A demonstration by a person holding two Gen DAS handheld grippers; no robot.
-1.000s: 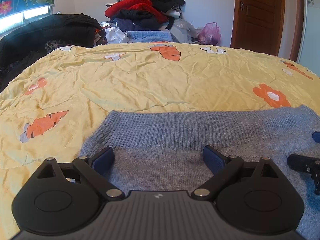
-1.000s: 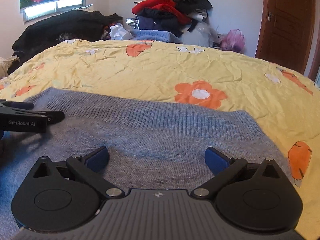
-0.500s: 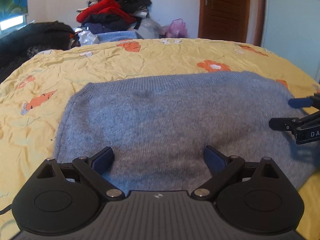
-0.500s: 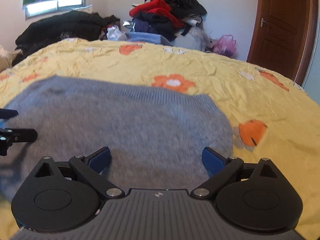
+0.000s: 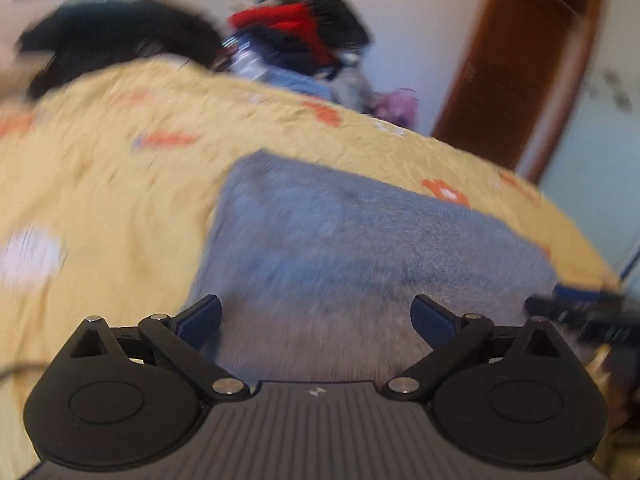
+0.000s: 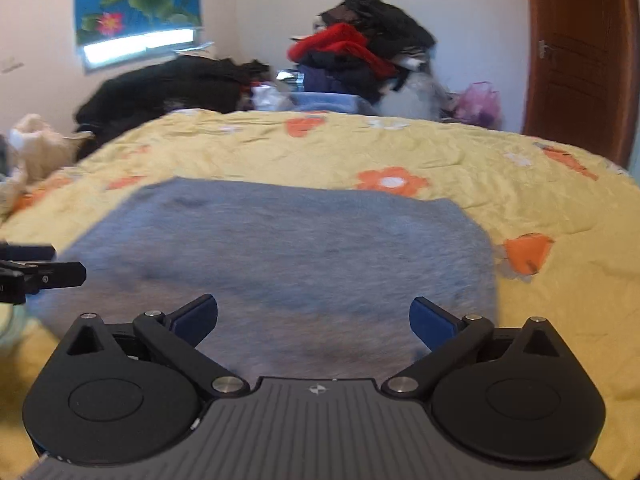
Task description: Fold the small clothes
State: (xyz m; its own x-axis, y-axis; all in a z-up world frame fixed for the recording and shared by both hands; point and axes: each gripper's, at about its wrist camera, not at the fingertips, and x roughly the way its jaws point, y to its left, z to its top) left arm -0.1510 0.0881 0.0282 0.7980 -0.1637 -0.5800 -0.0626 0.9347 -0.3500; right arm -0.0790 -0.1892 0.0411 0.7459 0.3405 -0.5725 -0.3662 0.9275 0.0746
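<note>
From the left wrist view, which is heavily blurred, the grey knitted garment (image 5: 360,240) lies flat on the yellow bedspread (image 5: 100,184), directly ahead of the left gripper (image 5: 316,312). Its blue-padded fingers (image 5: 200,314) are spread wide with nothing between them, only knit showing in the gap. At the garment's right edge the dark tip of the right gripper (image 5: 580,308) shows; its opening cannot be told from here. Beyond the garment, at the far end of the bed, sits a heap of red and dark clothes (image 5: 296,28)

From the right wrist view, the grey knitted garment (image 6: 288,248) lies as a broad rectangle on the bedspread, an orange flower print (image 6: 390,181) just beyond its far right corner. The right gripper (image 6: 314,314) is above the garment's near edge, fingers (image 6: 432,320) fully apart and empty. The left gripper (image 6: 40,274) reaches in at the garment's left edge

Judging by the tidy rectangular outline, the garment appears to be part-folded, and both tools seem to be between grasps. The next move probably calls for each gripper to drop to one edge or a pair of corners of the garment, pinch the layers cleanly without catching the bedspread, and carry that edge across evenly
</note>
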